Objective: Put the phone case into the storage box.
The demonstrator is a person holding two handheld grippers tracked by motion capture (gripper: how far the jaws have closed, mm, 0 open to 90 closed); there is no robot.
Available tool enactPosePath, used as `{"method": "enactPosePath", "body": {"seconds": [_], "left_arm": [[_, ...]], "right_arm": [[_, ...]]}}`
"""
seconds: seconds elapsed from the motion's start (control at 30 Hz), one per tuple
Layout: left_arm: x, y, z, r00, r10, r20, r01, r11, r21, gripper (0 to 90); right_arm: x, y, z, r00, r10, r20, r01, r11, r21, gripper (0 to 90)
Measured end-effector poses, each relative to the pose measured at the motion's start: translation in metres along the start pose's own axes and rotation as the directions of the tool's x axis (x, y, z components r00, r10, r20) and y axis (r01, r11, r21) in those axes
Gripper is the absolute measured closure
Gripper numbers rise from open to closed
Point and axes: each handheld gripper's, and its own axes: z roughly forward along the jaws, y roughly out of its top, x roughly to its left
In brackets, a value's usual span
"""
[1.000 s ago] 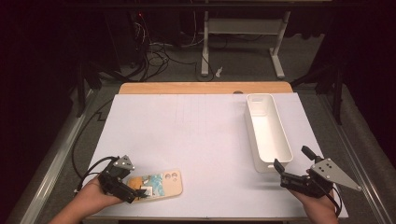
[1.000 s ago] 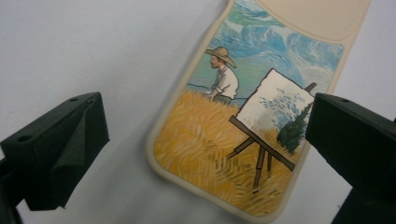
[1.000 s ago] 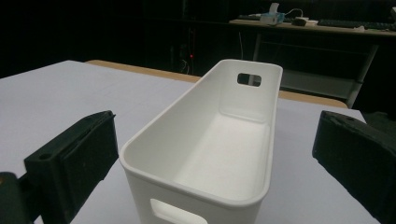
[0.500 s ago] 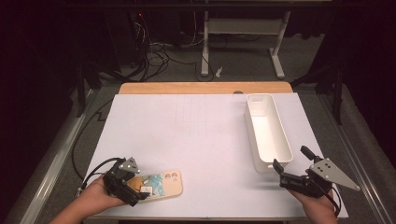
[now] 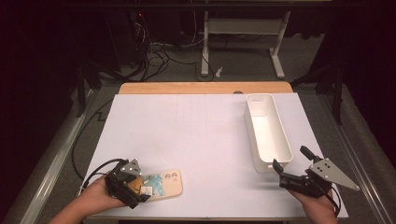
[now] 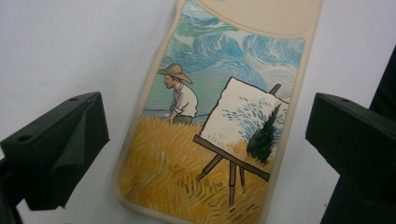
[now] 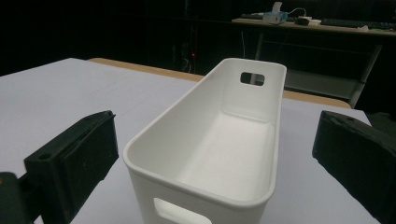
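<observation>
White table (image 5: 201, 140), wooden strip along its far edge. Phone case (image 5: 161, 185): cream rim, painted print of a man in a straw hat beside an easel in a wheat field under a swirled blue sky; lies flat, print up, near the table's front left corner, camera end pointing right. Left gripper (image 5: 133, 186): held in the person's left hand (image 5: 95, 198), tilted down over the case's left end; jaws spread wide, one to each side of the case, with white table showing between each jaw and the rim, so nothing is grasped. In the left gripper view the case (image 6: 219, 116) runs up the middle between the two black jaws, the lower rim closest to the camera. Bin (image 5: 267, 133): long, white, open-topped, nothing inside, a slot handle in each short end; stands on the right half of the table, long axis running front to back. Right gripper (image 5: 292, 167): held in the right hand (image 5: 317, 205) at the front right, just before the bin's near end, level, jaws released and wide apart. In the right gripper view the bin (image 7: 210, 140) stands centred between the jaws, touching neither. Black cable (image 5: 86, 175) loops from the left gripper over the table's left edge.
</observation>
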Motion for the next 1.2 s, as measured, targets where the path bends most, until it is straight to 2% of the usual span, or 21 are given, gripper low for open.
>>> {"method": "enactPosePath", "body": {"seconds": [0.3, 0.47, 0.7, 0.73, 1.2], "left_arm": [[-0.002, 0.0, 0.005, 0.9995, 0.033, 0.002, -0.033, 0.9995, -0.001, 0.6], [-0.005, 0.0, 0.01, 0.998, 0.064, -0.003, -0.064, 0.9976, 0.029, 0.3], [-0.005, 0.0, 0.014, 0.9969, 0.078, -0.007, -0.078, 0.9963, 0.038, 0.3], [-0.005, 0.0, 0.016, 0.9961, 0.087, -0.015, -0.086, 0.995, 0.05, 0.3], [-0.003, -0.002, 0.02, 0.9958, 0.091, -0.009, -0.091, 0.9945, 0.052, 0.2]], "right_arm": [[0.0, 0.0, 0.0, 1.0, -0.002, 0.003, 0.002, 1.0, -0.001, 0.7], [-0.001, 0.0, 0.0, 1.0, -0.001, 0.005, 0.001, 1.0, -0.001, 0.7], [0.0, 0.0, 0.0, 1.0, -0.002, 0.002, 0.002, 1.0, 0.003, 0.7], [0.0, 0.0, 0.0, 1.0, -0.002, 0.003, 0.002, 1.0, 0.003, 0.7], [0.0, 0.0, 0.0, 1.0, 0.002, 0.001, -0.002, 1.0, 0.002, 0.7]]}}
